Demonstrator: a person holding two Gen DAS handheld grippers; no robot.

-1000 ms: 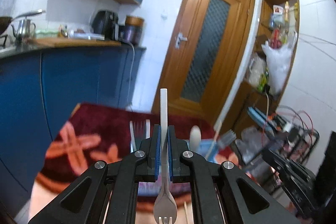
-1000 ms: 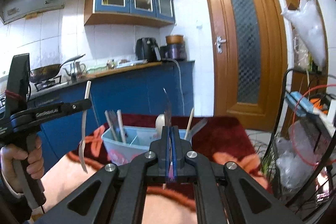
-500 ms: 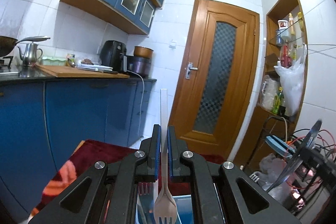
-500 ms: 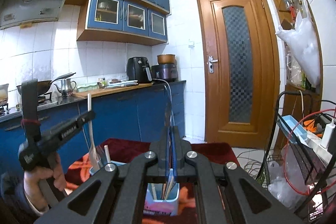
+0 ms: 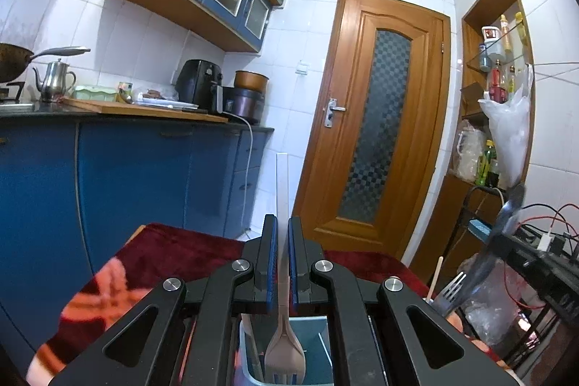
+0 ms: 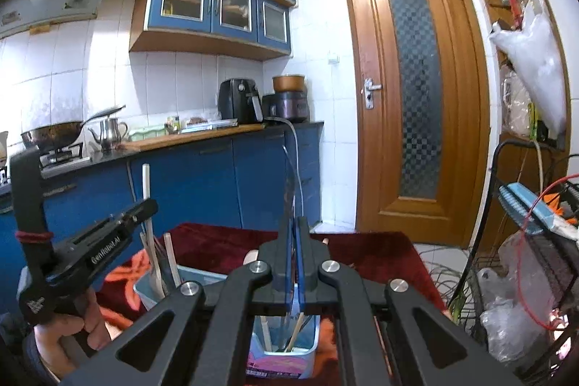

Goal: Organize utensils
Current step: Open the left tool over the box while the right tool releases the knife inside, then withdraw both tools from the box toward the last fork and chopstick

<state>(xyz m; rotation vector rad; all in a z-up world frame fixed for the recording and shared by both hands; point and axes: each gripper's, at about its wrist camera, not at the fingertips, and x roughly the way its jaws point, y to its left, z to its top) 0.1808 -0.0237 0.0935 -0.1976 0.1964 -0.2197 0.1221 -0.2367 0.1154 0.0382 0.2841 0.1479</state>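
Note:
My left gripper is shut on a white plastic fork, handle up, tines down inside a pale blue utensil bin. The left gripper also shows in the right wrist view, with the fork's white handle sticking up. My right gripper is shut on a thin metal utensil, held upright over the right compartment of the bin, where wooden sticks stand. In the left wrist view the metal utensil shows at the right, above a metal fork.
The bin stands on a dark red patterned cloth. Blue kitchen cabinets with a worktop, kettle and air fryer stand to the left. A wooden door is behind. A wire rack with cables and bags stands to the right.
Both grippers have come down over the bin with their utensils. The white fork's tines are now inside the bin, and the right gripper's utensil hangs over the right compartment.

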